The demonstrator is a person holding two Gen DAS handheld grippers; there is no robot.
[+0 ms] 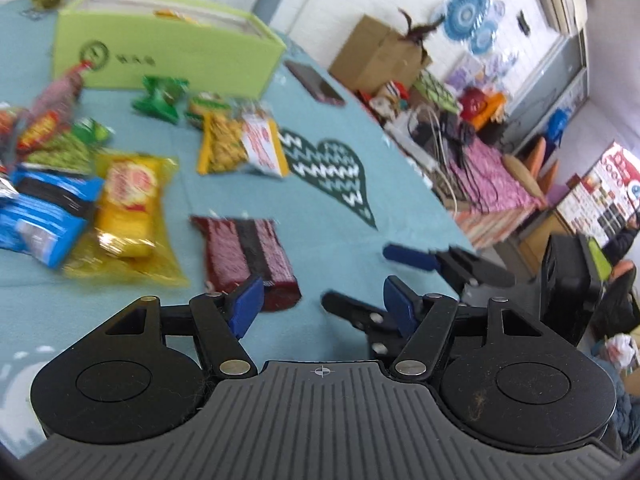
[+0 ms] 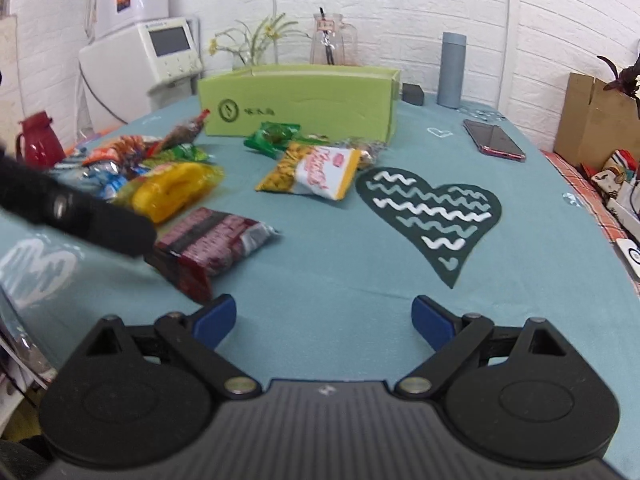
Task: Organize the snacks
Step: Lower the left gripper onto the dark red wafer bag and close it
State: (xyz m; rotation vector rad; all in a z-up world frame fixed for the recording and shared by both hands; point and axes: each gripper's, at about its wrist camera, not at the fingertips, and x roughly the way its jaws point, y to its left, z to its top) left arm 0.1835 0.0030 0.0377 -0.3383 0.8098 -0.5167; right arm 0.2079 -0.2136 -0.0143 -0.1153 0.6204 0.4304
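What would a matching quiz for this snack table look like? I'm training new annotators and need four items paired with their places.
Items:
1. green box
2. phone
3. dark red packet
4. grey cylinder

Places:
A. nearest the claws, left of the heart print
B. far edge, right of the box
C. behind the snack pile
D. flat on the cloth, right of the box, nearer than the cylinder

Pairs: 1-C, 2-D, 3-A, 4-B

We've got a teal cloth (image 2: 320, 264) with a dark zigzag heart (image 2: 432, 216), lime green box (image 2: 300, 100), yellow snack bag (image 2: 176, 188).
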